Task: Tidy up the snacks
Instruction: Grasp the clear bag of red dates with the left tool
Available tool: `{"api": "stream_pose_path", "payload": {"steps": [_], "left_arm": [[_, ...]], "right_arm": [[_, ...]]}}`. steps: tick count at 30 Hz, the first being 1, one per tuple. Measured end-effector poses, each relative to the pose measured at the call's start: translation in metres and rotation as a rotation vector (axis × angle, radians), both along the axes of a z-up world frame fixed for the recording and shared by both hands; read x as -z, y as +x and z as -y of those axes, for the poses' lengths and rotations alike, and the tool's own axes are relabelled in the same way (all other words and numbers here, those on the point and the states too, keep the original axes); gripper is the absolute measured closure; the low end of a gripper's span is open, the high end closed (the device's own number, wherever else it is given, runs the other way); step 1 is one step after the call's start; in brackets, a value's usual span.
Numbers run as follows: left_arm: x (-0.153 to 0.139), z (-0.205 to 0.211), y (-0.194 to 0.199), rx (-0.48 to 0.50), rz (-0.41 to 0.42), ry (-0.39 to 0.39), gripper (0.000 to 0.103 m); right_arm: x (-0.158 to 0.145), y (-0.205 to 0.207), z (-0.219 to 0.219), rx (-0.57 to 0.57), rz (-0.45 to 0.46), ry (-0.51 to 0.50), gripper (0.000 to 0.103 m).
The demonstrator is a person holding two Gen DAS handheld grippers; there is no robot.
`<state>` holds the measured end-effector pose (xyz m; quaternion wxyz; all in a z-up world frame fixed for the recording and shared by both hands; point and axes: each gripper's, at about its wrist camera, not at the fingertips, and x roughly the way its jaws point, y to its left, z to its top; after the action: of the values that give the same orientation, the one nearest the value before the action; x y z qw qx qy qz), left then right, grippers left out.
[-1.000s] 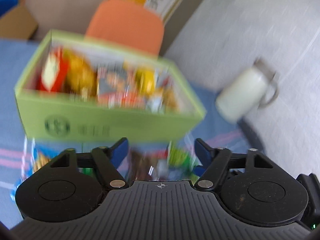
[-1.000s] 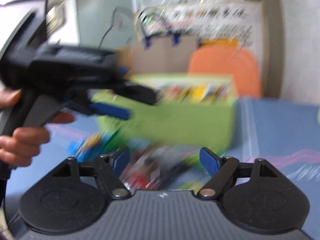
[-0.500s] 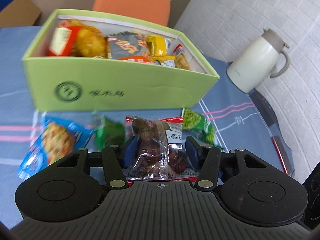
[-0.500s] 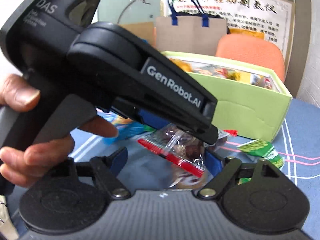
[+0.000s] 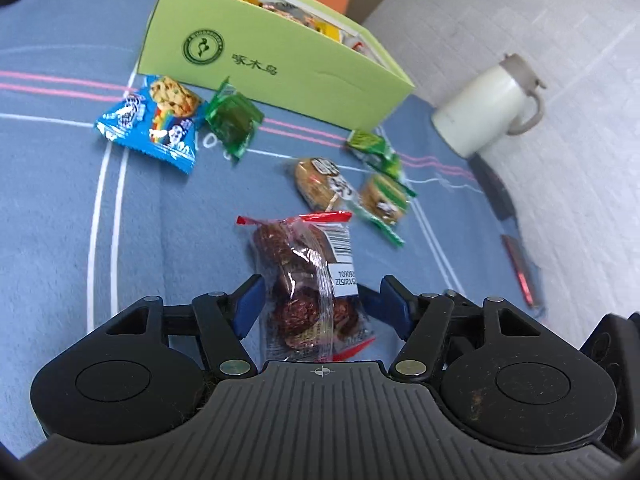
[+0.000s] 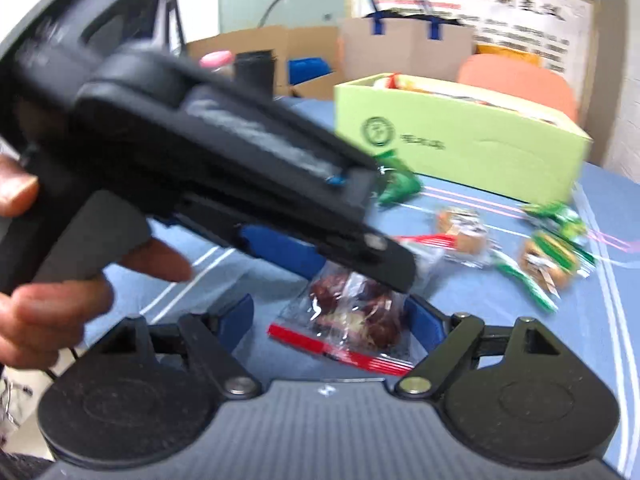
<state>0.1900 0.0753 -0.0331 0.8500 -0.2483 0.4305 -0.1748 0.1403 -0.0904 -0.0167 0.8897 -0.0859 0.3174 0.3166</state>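
Left wrist view: date packet (image 5: 310,280) lay on the blue tablecloth (image 5: 60,208) toward its near edge, between the opening jaws of the left gripper (image 5: 322,304), pads not pressing. Light, crinkly, slippery film over firm fruit; best pinched across the bulging middle. Right gripper (image 6: 332,320) stood open.

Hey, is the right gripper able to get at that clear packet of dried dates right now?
Probably yes: the date packet lies between the right tongs, which stand open. But the left tongs straddle it too, opening, and crowd the approach.
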Motion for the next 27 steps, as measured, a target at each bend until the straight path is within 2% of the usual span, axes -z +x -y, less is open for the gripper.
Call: {"api": "stream_pose_path", "payload": {"steps": [2, 4, 8, 14, 21, 22, 24, 27], "left_arm": [[-0.006, -0.005, -0.003, -0.015, 0.03, 0.001, 0.044], [-0.01, -0.007, -0.002, -0.04, 0.036, 0.016, 0.04], [-0.01, -0.002, 0.004, -0.038, 0.024, 0.029, 0.041], [0.002, 0.012, 0.01, -0.003, -0.007, 0.057, 0.047], [0.007, 0.015, 0.016, 0.003, -0.012, 0.062, 0.047], [0.007, 0.016, 0.016, 0.006, -0.009, 0.063, 0.049], [0.007, 0.018, 0.015, -0.003, 0.003, 0.095, 0.066], [0.005, 0.02, 0.011, -0.016, 0.017, 0.104, 0.072]], "right_arm": [[-0.002, -0.003, 0.006, 0.03, -0.001, 0.027, 0.017], [0.0, -0.004, 0.009, 0.061, -0.012, 0.041, 0.017], [0.005, 0.002, 0.004, 0.08, -0.033, 0.068, 0.017], [0.016, 0.005, -0.004, 0.076, -0.037, 0.025, 0.017], [0.021, 0.009, -0.001, 0.075, -0.016, 0.028, 0.017], [0.022, 0.008, -0.003, 0.068, -0.004, 0.021, 0.019], [0.023, 0.003, -0.006, 0.07, 0.025, 0.002, 0.022], [0.019, 0.0, -0.003, 0.087, 0.035, 0.027, 0.03]]}}
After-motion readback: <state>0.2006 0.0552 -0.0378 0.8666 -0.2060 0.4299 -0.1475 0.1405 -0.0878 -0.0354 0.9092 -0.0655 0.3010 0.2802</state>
